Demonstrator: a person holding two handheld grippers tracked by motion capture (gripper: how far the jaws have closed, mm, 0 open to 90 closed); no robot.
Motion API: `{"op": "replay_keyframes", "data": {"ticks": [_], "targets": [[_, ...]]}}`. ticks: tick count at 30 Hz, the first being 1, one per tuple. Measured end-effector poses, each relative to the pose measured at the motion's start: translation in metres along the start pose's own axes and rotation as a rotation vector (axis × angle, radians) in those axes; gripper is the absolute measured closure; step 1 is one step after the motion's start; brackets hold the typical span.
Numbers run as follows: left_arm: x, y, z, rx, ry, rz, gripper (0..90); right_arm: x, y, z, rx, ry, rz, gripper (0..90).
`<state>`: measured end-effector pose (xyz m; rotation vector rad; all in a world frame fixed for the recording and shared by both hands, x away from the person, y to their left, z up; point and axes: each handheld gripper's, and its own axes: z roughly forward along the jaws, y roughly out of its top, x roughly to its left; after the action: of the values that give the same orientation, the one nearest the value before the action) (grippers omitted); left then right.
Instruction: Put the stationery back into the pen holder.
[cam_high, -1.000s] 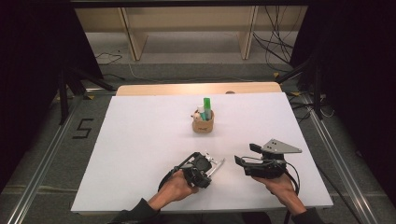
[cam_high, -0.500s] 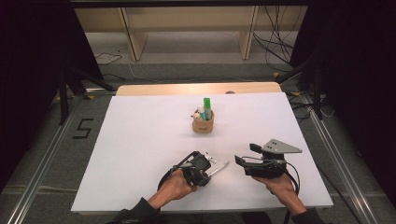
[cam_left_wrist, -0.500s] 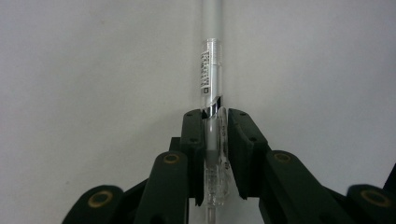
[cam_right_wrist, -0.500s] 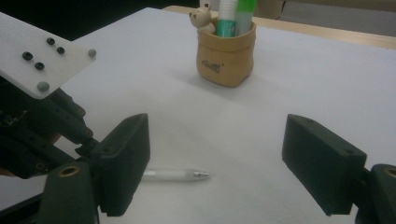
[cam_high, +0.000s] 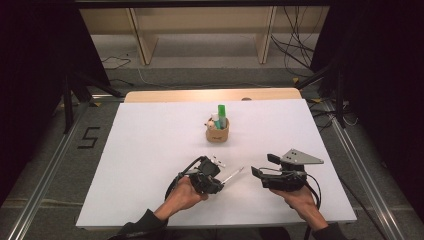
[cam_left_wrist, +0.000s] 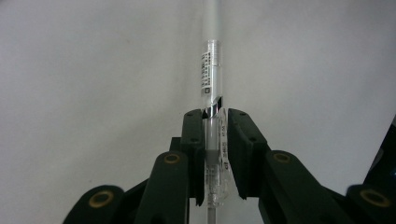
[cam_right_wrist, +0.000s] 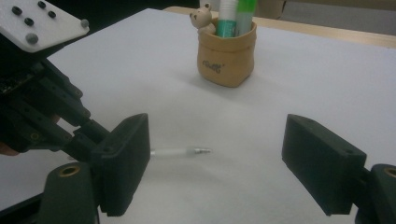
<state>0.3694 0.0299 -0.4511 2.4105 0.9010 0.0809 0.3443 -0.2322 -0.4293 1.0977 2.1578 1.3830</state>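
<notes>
a tan pen pot (cam_high: 218, 134) with green markers (cam_high: 221, 114) stands on the white table (cam_high: 150, 150).

Black two-jaw left claw (cam_left_wrist: 215, 154), brass-coloured pivot screws, dark sleeves.

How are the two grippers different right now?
The left gripper has just been closing its jaws on a clear pen; the right gripper stands wide open with nothing between its jaws. The right gripper carries a grey three-cornered plate on top; the left one shows none. Both are black and hand-held low over the white table.
</notes>
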Motion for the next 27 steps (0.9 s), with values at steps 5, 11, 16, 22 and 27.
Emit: {"op": "replay_keyframes", "data": {"ticks": [5,11,16,22,27], "targets": [[0.004,-0.001,-0.006,-0.062,-0.004,-0.028,76.8,0.002,-0.001,0.001,-0.008,0.011,0.021,24.5],[0.009,-0.006,-0.018,-0.172,-0.024,-0.069,76.7,0.003,-0.003,0.003,-0.028,0.05,0.09,24.1],[0.015,-0.011,-0.028,-0.266,-0.046,-0.102,76.7,0.004,-0.003,0.003,-0.057,0.095,0.179,23.8],[0.017,-0.017,-0.035,-0.351,-0.055,-0.114,76.6,0.011,-0.001,0.012,-0.06,0.149,0.207,22.9],[0.017,-0.022,-0.041,-0.392,-0.06,-0.117,76.6,0.015,0.004,0.02,-0.076,0.187,0.242,25.3]]}}
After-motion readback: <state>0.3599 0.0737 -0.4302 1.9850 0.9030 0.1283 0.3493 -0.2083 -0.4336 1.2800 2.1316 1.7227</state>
